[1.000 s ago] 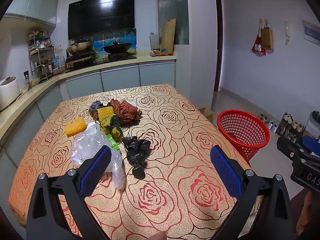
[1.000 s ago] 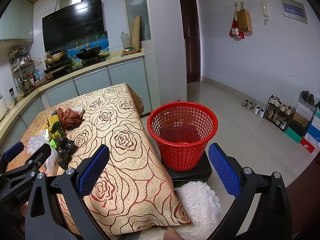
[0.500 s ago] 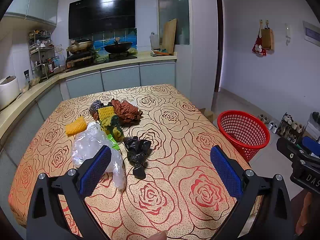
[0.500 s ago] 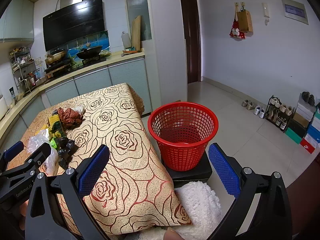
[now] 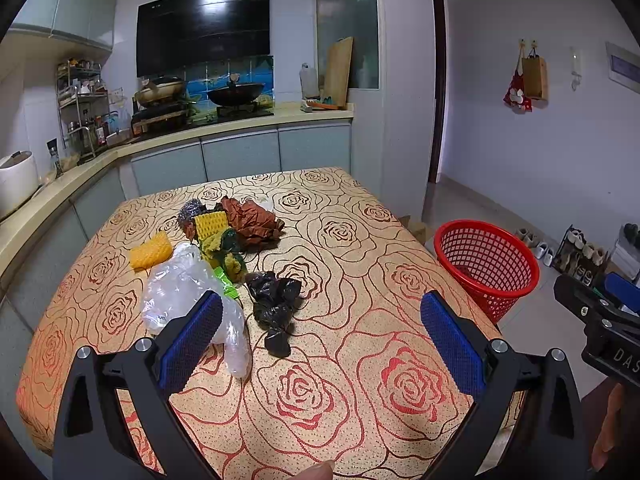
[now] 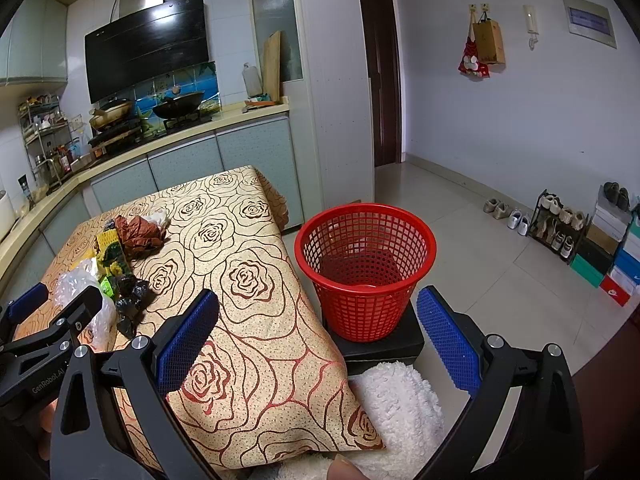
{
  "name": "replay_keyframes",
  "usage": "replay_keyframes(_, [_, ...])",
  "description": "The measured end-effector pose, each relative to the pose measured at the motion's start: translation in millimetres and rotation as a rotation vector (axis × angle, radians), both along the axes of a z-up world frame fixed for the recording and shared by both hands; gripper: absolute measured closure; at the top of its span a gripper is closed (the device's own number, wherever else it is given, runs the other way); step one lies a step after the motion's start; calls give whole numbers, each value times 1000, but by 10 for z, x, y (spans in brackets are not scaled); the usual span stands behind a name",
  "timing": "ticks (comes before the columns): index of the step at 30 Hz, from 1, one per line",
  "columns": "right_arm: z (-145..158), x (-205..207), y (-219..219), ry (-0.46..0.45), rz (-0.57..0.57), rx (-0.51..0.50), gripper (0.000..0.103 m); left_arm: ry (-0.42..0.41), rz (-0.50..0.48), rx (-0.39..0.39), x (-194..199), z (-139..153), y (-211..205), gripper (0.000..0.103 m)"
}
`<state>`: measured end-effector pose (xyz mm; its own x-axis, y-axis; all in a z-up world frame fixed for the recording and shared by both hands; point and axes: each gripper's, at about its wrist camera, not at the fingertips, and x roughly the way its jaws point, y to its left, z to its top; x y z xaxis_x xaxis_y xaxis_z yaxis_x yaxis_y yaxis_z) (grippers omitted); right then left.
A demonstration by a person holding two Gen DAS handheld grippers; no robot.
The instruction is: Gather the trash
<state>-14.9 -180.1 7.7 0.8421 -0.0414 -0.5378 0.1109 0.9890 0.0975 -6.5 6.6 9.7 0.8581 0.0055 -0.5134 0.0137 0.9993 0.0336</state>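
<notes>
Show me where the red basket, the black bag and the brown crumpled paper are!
red basket [image 6: 366, 280]: right wrist view, on its front mesh wall.
black bag [image 5: 274, 304]: left wrist view, its crumpled middle.
brown crumpled paper [image 5: 250, 220]: left wrist view, its top folds.

On the counter [image 5: 360, 360] lay one clear crumpled plastic bag [image 5: 180, 292], one black plastic bag [image 5: 274, 300], one brown crumpled wrapper [image 5: 252, 220], two yellow foam nets [image 5: 151, 249]; one red mesh basket [image 5: 486, 264] stood beside.

A kitchen with pale grey-green cabinets [image 5: 240, 156] under a cream L-shaped countertop [image 5: 256, 120]. A black range hood [image 5: 202, 28] hangs above 2 pans on the stove. White walls, a dark doorway [image 6: 380, 80], glossy pale floor tiles [image 6: 480, 248], and a shoe rack [image 6: 558, 220] by the wall.
</notes>
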Motion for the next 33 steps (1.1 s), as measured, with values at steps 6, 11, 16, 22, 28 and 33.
replay_keyframes(6, [-3,0,-2,1,0,0,6,3,3,-3,8,-11,17,7])
replay_keyframes(11, [-5,2,1,1,1,-1,6,5,9,-8,16,-14,45,7])
replay_keyframes(16, [-7,-8,21,1,7,0,6,8,16,-9,23,-16,63,7])
replay_keyframes(22, [-42,40,50,6,19,-1,6,14,24,-12,48,-23,92,7])
replay_keyframes(28, [-35,155,103,6,56,4,6,25,60,-22,85,-53,206,7])
replay_keyframes(33, [-76,323,216,25,130,28,6,35,133,-30,157,-85,502,7])
